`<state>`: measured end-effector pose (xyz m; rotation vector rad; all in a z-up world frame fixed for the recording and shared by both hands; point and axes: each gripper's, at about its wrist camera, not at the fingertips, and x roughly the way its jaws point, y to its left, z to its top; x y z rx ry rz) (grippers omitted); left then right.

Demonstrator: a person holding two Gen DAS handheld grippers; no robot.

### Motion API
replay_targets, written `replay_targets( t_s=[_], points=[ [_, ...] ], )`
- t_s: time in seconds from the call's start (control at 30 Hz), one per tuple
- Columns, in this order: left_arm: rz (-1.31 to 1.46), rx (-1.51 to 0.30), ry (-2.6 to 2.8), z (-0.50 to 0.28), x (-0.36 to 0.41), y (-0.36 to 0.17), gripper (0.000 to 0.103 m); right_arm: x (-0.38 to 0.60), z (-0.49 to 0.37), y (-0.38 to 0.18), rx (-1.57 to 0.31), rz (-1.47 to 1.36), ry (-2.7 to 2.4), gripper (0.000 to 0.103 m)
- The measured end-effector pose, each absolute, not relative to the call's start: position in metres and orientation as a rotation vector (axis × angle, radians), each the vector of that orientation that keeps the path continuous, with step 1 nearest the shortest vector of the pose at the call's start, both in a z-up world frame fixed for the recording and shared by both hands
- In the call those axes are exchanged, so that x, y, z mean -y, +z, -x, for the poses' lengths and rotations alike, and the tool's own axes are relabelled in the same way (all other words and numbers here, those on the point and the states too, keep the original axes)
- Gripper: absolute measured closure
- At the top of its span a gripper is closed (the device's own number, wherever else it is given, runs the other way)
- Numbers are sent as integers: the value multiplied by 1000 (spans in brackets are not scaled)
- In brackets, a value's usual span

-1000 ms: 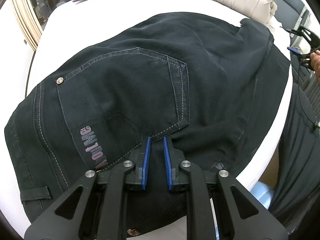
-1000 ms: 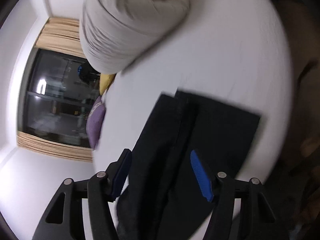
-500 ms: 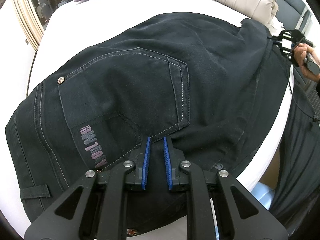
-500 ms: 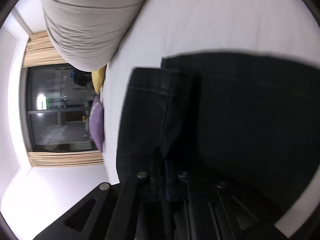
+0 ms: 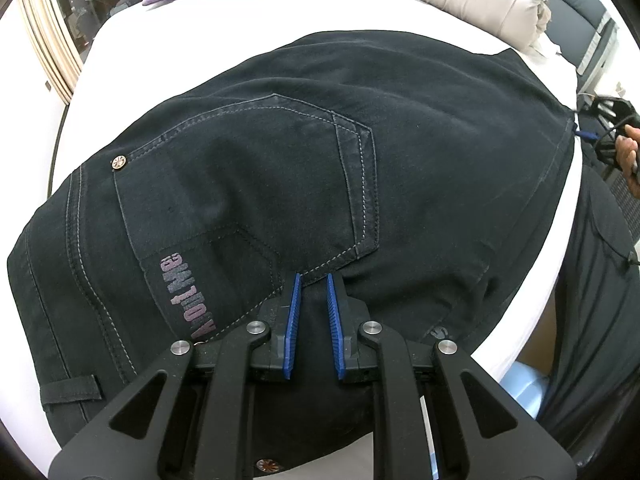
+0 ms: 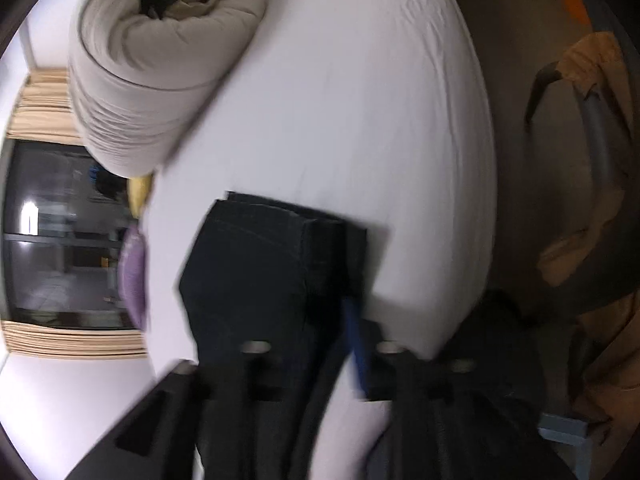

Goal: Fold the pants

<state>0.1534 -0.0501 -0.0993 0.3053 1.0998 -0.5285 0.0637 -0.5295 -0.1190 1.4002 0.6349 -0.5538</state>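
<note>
While the black pants (image 5: 304,160) lie spread on the white bed (image 5: 128,40), back pocket up, the left hand-held gripper (image 5: 312,292) pinches a ridge of their cloth just below that pocket, blue pads narrowly apart; the right hand-held gripper (image 6: 320,320) is blurred over the pants' hem end, its opening unreadable; a rolled beige duvet (image 6: 160,80) lies beyond.

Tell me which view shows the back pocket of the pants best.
The left wrist view: the back pocket fills the centre, sharp, with stitching, rivet and lettering visible. The right wrist view is motion-blurred and shows only the folded pants as a dark mass; no pocket can be made out.
</note>
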Motion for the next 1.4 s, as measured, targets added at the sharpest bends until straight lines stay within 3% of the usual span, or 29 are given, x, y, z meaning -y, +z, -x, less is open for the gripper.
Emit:
replay_targets(
  t_s=[0.2,0.37,0.5,0.63,0.7,0.77,1.23,1.4],
  points=[
    [-309,-1096,-519,-152,54,-99,89,540,-79,-116,-577,-1405,-573,44],
    [-313,-1095,-518,-150,55,-99,89,535,-68,-127,-629,-1371,-503,80],
    [-313,-1095,-518,-149,56,-99,89,532,-69,-128,-645,-1340,-491,94],
    [-313,-1094,-520,-149,56,-99,89,530,-62,-122,-692,-1312,-531,92],
    [-310,-1094,-520,-149,55,-99,89,531,-54,-121,-712,-1360,-571,79],
    [-307,-1093,-520,-149,55,-99,89,530,-46,-113,-679,-1359,-587,76],
    [-302,-1089,-521,-148,52,-100,89,495,-65,-114,-750,-1427,-445,75],
    [-301,-1088,-519,-148,51,-100,89,495,-65,-115,-755,-1429,-456,62]
  ],
)
